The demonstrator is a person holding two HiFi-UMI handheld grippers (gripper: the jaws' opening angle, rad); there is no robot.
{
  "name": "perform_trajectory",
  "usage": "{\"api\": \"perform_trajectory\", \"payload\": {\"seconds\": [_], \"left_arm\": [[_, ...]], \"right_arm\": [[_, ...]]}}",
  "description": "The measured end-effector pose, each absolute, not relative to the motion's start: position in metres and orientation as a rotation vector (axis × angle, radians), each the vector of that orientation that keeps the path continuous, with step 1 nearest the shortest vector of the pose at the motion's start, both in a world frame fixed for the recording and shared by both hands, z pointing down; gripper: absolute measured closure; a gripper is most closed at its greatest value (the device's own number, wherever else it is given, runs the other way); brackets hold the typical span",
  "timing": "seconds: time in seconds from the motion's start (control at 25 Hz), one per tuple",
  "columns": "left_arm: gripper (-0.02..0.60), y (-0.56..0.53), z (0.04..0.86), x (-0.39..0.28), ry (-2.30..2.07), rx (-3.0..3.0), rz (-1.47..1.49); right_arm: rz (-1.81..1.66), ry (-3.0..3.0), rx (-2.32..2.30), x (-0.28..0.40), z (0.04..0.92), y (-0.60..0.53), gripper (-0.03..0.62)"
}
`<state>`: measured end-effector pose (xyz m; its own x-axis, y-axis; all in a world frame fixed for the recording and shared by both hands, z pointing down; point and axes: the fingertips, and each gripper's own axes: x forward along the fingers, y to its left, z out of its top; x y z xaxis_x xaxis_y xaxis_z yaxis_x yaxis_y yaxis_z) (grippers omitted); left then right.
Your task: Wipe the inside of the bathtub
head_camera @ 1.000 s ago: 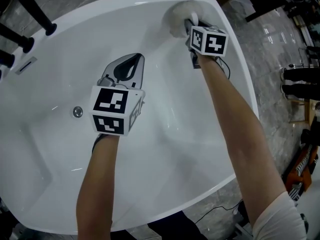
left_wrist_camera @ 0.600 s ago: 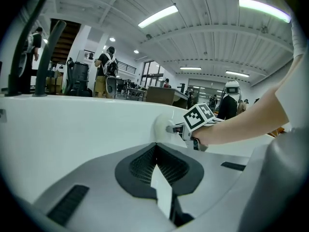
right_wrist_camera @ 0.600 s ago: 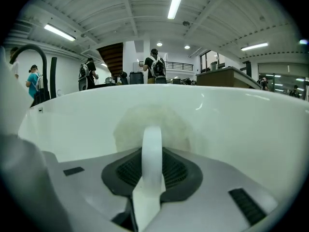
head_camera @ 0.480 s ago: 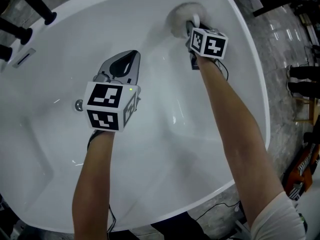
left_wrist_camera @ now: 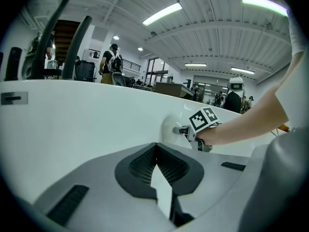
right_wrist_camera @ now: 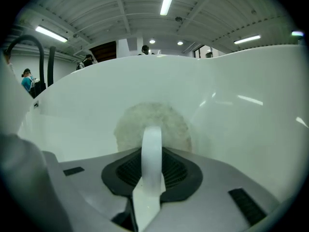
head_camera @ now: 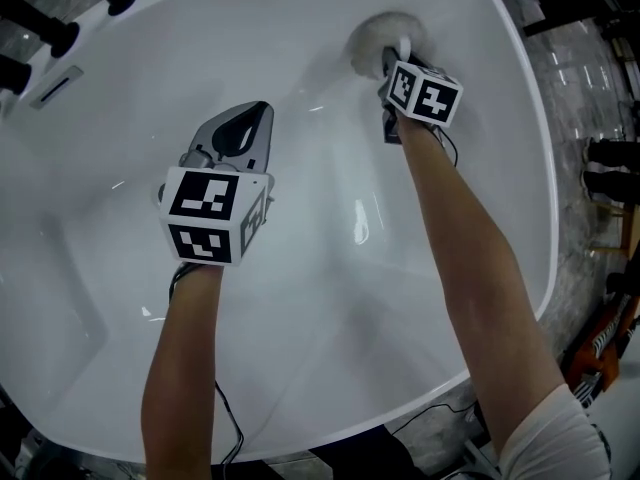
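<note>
The white bathtub [head_camera: 330, 298] fills the head view. My right gripper [head_camera: 392, 56] is at the tub's far wall, shut on the white loop handle [right_wrist_camera: 152, 149] of a round fluffy white pad [head_camera: 375, 33]. The pad [right_wrist_camera: 152, 122] lies flat against the wall. My left gripper [head_camera: 252, 113] hovers over the middle of the tub, shut, with nothing between its fingers. In the left gripper view the jaws [left_wrist_camera: 156, 153] meet at a point, and beyond them the right gripper's marker cube [left_wrist_camera: 205, 120] and the pad [left_wrist_camera: 171, 129] show at the wall.
Black tap handles [head_camera: 55, 33] and an overflow plate [head_camera: 55, 86] sit on the tub's rim at top left. Grey stone floor [head_camera: 590, 98] lies to the right. A cable [head_camera: 225, 418] trails from my left arm. People stand far off [left_wrist_camera: 113, 64].
The head view has drifted, so the tub's far rim has left the top of the picture. The left gripper's cube now hides the drain. The right gripper stays shut on the pad at the wall.
</note>
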<state>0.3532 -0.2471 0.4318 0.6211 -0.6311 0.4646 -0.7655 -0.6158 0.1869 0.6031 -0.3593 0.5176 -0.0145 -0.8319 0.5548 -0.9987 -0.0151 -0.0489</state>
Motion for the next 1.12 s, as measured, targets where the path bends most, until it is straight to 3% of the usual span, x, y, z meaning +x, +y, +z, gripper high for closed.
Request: {"api": "perform_trajectory", "payload": {"seconds": [1.12], "left_arm": [[0.571, -0.218, 0.436, 0.192, -1.254, 2.369, 0.528]], "right_arm": [[0.701, -1.993, 1.779, 0.430, 0.533, -0.332, 0.499]]}}
